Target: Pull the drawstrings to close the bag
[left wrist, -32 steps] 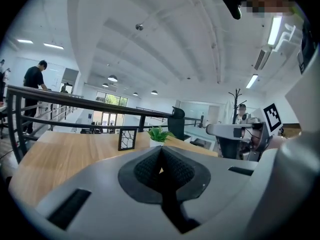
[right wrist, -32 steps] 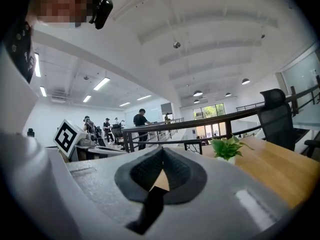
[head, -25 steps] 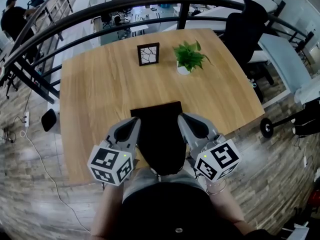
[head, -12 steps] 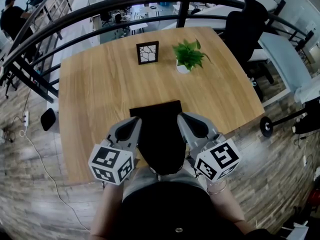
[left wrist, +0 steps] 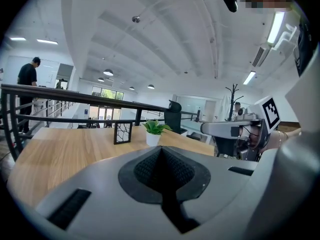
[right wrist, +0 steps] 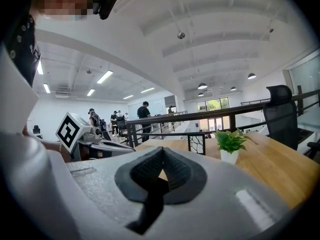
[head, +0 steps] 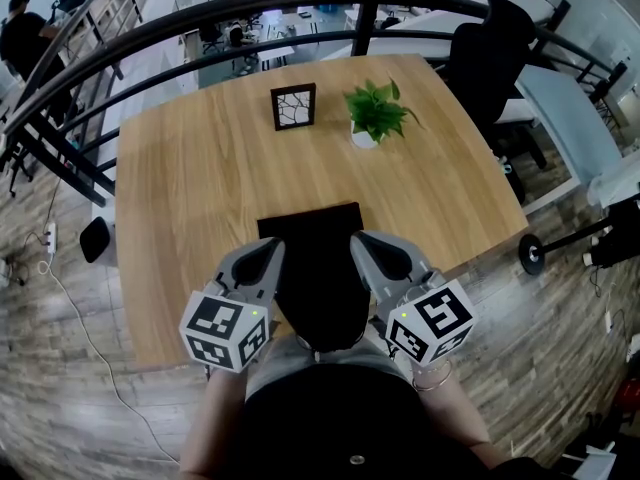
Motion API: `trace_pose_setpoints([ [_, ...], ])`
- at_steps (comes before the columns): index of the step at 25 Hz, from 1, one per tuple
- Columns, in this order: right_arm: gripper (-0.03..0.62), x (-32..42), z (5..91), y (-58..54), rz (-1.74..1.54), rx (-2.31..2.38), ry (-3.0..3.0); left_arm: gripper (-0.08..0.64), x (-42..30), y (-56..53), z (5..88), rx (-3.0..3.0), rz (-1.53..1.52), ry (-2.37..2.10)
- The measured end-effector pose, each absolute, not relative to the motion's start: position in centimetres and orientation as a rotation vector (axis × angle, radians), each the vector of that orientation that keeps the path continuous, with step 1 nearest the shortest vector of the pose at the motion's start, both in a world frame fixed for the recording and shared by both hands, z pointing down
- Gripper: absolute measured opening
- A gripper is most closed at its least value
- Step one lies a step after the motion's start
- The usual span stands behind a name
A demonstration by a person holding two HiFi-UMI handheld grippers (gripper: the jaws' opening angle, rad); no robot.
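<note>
Head view shows a black bag [head: 315, 268] lying flat on a wooden table [head: 180, 188], at the side nearest to the person. Its far edge is straight, and its near end is narrower and reaches the table's near edge, close to the person's body. The drawstrings cannot be made out on the dark cloth. The left gripper [head: 272, 248] is just beside the bag's left edge and the right gripper [head: 358, 240] is just beside its right edge, so the bag lies between them. Both point away from the person. Whether their tips touch the cloth I cannot tell from above. In the left gripper view the two jaws are pressed together, the ribbed pads [left wrist: 150, 168] meet along one line, and nothing is between them. In the right gripper view the jaws also meet at the tip and are empty; only a small opening below the tip shows the wood colour behind it. Each gripper view shows the other gripper at its side, with its marker cube. Farther on the table stand a small black picture frame [head: 294, 106] and, to the right of it, a potted plant [head: 377, 113] in a white pot, both well apart from the bag. Behind the table runs a dark curved railing [head: 200, 18], and a black office chair [head: 490, 58] stands at the far right corner.
</note>
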State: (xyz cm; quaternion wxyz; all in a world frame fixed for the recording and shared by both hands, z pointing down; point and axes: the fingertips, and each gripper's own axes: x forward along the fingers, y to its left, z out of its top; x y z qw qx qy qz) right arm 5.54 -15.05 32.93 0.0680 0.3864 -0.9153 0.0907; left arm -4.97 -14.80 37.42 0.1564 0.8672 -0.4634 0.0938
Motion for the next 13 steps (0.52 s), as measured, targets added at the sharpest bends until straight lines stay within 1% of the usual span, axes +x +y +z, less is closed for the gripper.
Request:
trace_pose_setpoints([
  [13, -0.002, 5.37, 33.18, -15.03, 0.272, 1.130, -2.758, 0.014, -4.63, -14.64, 37.89, 2.474, 0.263, -1.304],
])
